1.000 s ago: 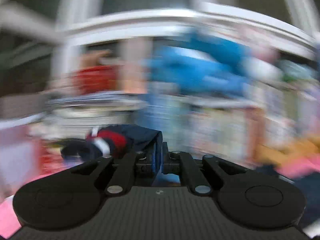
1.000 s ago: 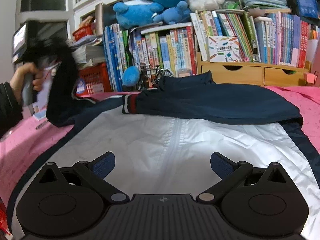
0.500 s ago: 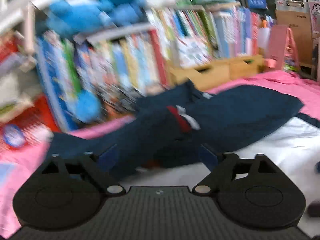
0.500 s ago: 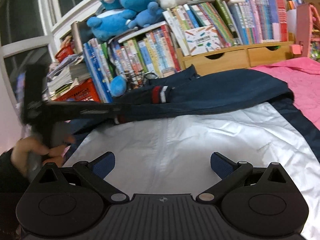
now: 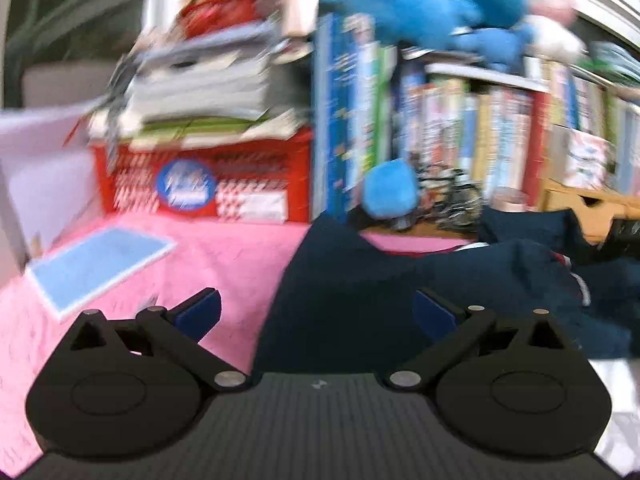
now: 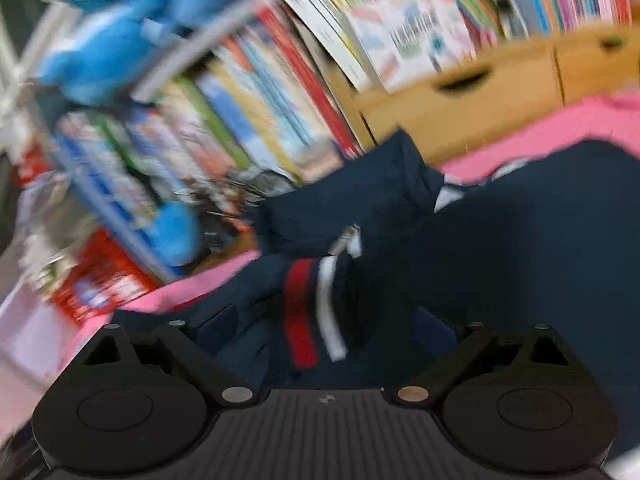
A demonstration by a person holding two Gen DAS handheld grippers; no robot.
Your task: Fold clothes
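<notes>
Both hand-held grippers stand wide with nothing pressed between their pads. Left gripper (image 5: 316, 312): its jaws are at their widest and opening a touch more, and its blue fingertips (image 5: 198, 314) hover apart over the place where the navy jacket (image 5: 400, 292) meets the pink quilted cover (image 5: 208, 256); the cloth lies below and between them but neither pad presses on it. Right gripper (image 6: 326, 330): its jaws are wide but closing, with the jacket's striped cuff (image 6: 314, 312), red and white bands on navy, lying between the pads; the picture is blurred and the pads look clear of the fabric. Largest in both views is the navy jacket, spread on the pink cover, with its sleeves folded in across the body and a sliver of its white panel (image 5: 616, 376) showing at the lower right of the left view. Behind it runs a long row of children's books (image 5: 460, 136) on a shelf, with wooden drawers (image 6: 472, 96) to the right. Blue plush toys (image 5: 424, 12) sit on top of the books. A red plastic crate (image 5: 200, 184) under a pile of papers stands at the left. A small blue plush ball (image 5: 390, 188) rests at the foot of the books, just behind the jacket's edge. A pale blue book (image 5: 96, 264) lies flat on the cover, well to the left of the jacket.
</notes>
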